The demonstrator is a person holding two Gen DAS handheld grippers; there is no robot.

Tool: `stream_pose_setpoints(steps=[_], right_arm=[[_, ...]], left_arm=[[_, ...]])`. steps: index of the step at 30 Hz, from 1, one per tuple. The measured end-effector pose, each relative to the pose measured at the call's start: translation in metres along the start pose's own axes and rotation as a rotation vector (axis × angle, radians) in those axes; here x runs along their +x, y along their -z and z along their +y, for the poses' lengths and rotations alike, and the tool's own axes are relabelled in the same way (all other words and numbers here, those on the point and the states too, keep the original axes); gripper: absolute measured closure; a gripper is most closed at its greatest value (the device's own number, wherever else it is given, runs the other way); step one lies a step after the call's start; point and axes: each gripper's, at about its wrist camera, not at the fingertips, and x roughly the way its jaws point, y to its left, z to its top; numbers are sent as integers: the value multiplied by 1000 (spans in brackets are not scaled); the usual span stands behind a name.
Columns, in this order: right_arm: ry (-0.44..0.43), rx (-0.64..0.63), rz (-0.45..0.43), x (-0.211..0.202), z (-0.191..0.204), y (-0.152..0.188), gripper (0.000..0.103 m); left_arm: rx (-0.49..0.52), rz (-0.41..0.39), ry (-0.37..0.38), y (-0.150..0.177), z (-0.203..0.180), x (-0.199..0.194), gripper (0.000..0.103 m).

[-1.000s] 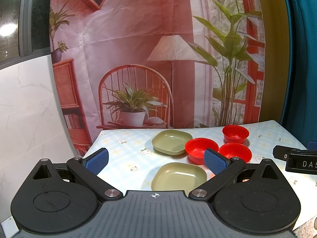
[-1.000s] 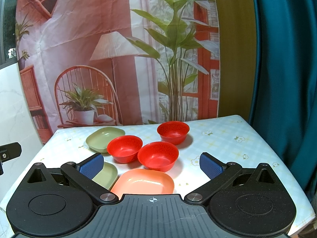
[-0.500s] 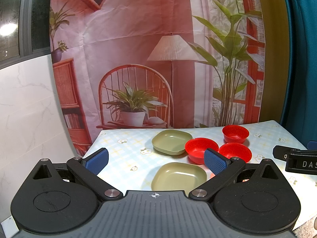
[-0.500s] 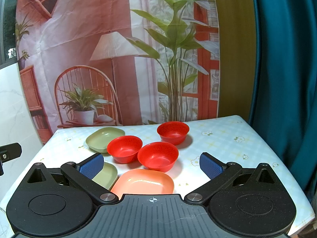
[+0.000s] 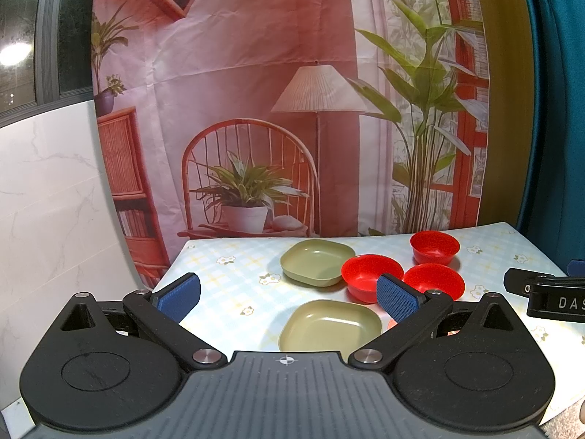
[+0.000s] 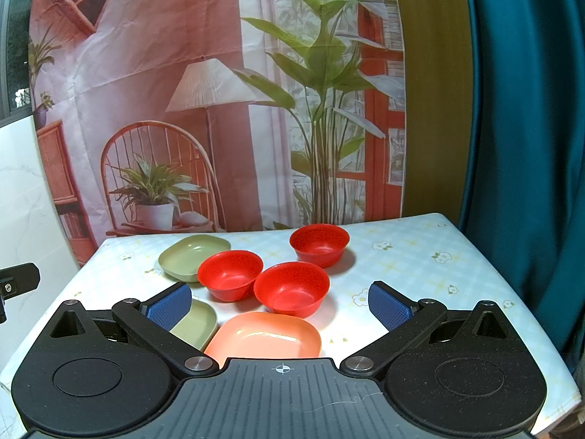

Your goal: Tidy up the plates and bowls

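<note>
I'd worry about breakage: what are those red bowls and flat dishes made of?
The three red bowls look like thin moulded plastic, evenly coloured with a soft sheen. The green plates and orange plate look alike, semi-matte with soft highlights; probably plastic, possibly melamine.

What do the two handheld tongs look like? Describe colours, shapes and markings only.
Both match. The left tongs and right tongs have matte black bodies with two rounded lobes carrying recessed discs, silver pivot rivets, a grey ribbed centre plate with a small crosshair mark, and black linkage fingers ending in textured blue pads.
</note>
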Motion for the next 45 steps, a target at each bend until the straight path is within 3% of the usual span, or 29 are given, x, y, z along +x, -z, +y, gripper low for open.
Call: stream_pose_setpoints(steps=[28,33,40,45], right_arm=[[-6,30,-14,2,-4,-3,0],[10,4,-29,18,-20,3,0],[6,-75,17,52,-29,16,0],[-1,-68,58,80,-39,25,0]], left_arm=[[-31,8,-19,-2,3,6,0],[-13,35,-18,-2,-2,27,0],[5,41,13,12,-20,66,0],[47,122,28,28,-37,96,0]])
